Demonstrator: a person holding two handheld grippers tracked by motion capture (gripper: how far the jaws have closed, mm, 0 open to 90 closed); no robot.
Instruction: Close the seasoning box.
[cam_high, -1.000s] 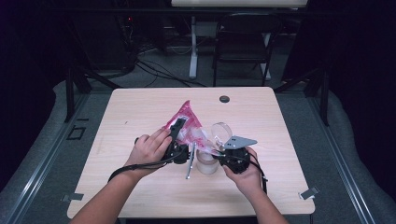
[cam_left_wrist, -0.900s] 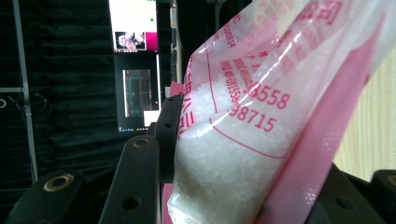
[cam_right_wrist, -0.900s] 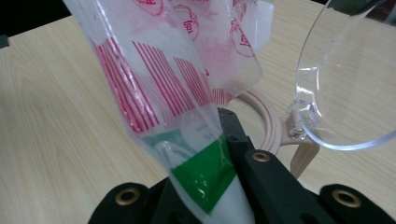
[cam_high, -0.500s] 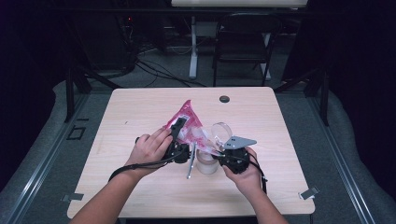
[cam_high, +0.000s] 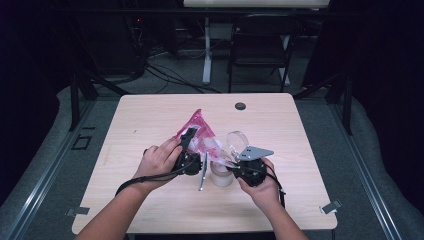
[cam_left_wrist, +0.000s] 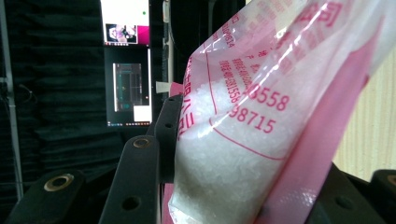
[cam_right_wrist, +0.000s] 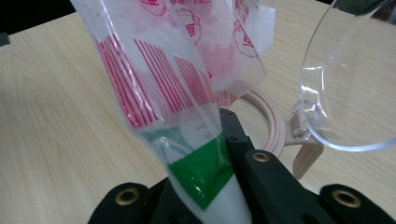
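Nothing has shifted since a second ago: both my hands and the pink bag (cam_high: 200, 137) sit where they were. My left tool (cam_high: 189, 150) is partly closed on the bag's full body; in the left gripper view the white granules (cam_left_wrist: 219, 158) bulge between the black jaws. My right tool (cam_high: 235, 167) is pinched fully on the bag's flat green-printed corner (cam_right_wrist: 198, 175), film clamped between the jaws. The bag hangs tilted above the desk (cam_high: 310, 140), its lower corner aimed toward the clear jar (cam_high: 221, 175) with its hinged lid (cam_high: 239, 140) swung open. I judge the pour is set up but hardly begun: the grains are packed high in the bag, and I cannot tell from above whether any lie in the jar. Left to do: tip the contents in, set the bag down, shut the lid.
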